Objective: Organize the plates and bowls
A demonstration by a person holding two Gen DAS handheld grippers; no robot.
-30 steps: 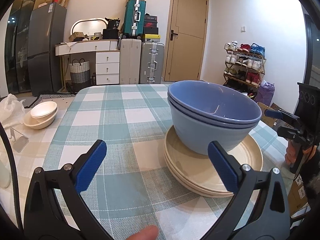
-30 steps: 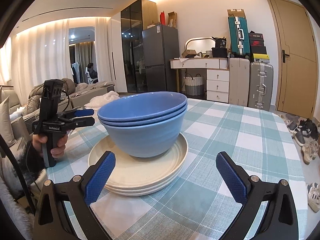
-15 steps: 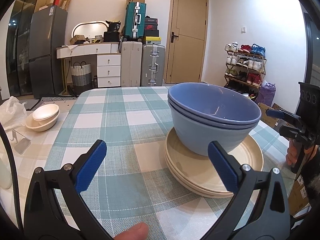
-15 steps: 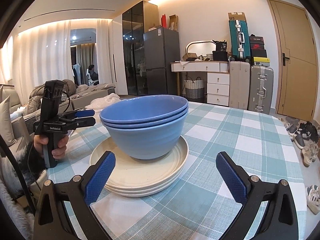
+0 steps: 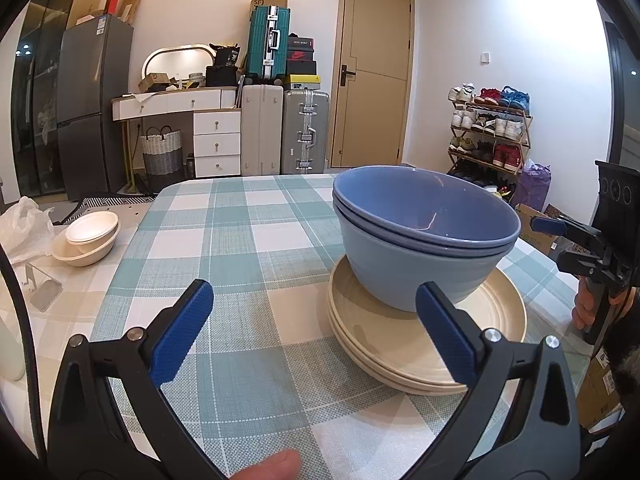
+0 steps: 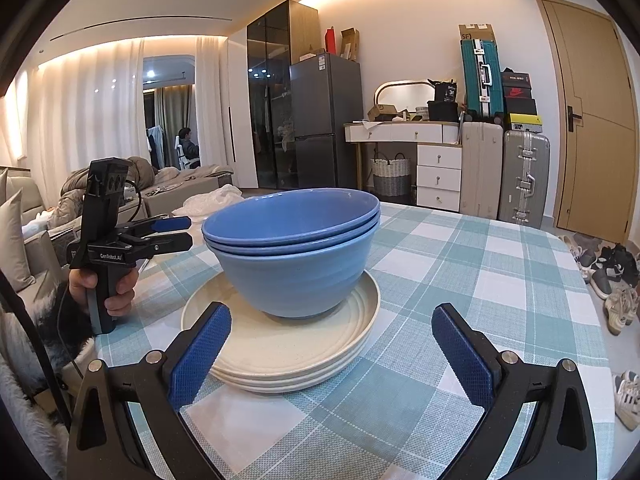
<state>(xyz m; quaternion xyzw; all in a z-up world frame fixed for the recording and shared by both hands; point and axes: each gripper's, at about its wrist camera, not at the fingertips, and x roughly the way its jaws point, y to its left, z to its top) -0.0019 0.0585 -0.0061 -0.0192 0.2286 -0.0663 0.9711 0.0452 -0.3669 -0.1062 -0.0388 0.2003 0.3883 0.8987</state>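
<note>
Nested blue bowls (image 5: 424, 236) sit on stacked cream plates (image 5: 424, 340) on the checked desk (image 5: 240, 248). The stack lies just ahead of the left claw (image 5: 314, 328), toward its right finger, and centred before the right claw (image 6: 330, 344). Both claws are spread wide, empty. Small white bowls (image 5: 90, 236) rest far left, well apart.

"GenRobot.AI" on left gripper (image 6: 168, 232); "SF" on cardboard box (image 6: 476, 34)

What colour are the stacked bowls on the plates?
Blue bowls, clearest in the right wrist view.
</note>
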